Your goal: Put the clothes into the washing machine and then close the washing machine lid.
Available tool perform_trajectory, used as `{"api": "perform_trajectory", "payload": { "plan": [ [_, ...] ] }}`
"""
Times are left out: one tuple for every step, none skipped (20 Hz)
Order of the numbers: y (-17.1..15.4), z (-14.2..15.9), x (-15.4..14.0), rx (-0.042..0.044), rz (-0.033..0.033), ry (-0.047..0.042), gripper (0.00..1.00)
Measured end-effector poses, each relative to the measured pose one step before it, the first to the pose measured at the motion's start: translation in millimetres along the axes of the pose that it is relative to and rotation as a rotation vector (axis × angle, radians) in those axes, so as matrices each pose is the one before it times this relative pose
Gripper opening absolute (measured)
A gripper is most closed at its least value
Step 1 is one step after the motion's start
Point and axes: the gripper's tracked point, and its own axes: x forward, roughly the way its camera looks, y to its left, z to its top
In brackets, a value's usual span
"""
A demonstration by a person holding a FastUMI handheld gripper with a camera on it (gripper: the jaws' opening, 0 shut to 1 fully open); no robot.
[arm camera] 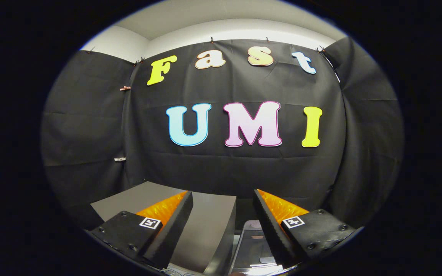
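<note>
Now the gripper (223,214) fingers gape (nothing between) above the washing machine (205,230).

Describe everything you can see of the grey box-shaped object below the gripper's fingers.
The grey box sits low in the booth, in front of the black cloth wall. Its top is flat, matte and plain grey; a darker side face drops away at its near right corner. The top runs under the left finger and across the gap between the two fingers. The gripper is open and holds nothing. Beside the box, under the right finger, lies a glossy dark surface; what it is cannot be told.
</note>
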Motion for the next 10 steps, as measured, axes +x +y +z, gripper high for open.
{"api": "perform_trajectory", "payload": {
  "plan": [
    [-0.56, -0.01, -1.43, 0.00009, 0.00085, 0.00081, 0.99],
    [-0.08, 0.07, -0.65, 0.00097, 0.00062, -0.00066, 0.99],
    [-0.42, 0.83, -1.12, 0.00197, -0.00035, -0.00025, 0.99],
    [0.01, -0.75, -0.34, 0.00252, -0.0002, 0.00017, 0.99],
    [0.26, -1.51, -0.33, 0.00026, 0.00031, 0.00252, 0.99],
    [1.52, -0.62, -0.49, -0.00196, 0.00443, 0.00258, 0.99],
    [2.18, 0.59, -0.48, -0.00384, 0.00545, -0.00056, 0.99],
    [0.87, 1.23, -1.18, -0.00323, 0.00353, -0.00237, 0.99],
    [0.93, 1.87, -0.79, -0.00139, 0.00299, -0.00553, 0.99],
    [1.6, 2.25, -0.3, 0.00057, 0.0028, -0.00679, 0.99]
  ]
}}
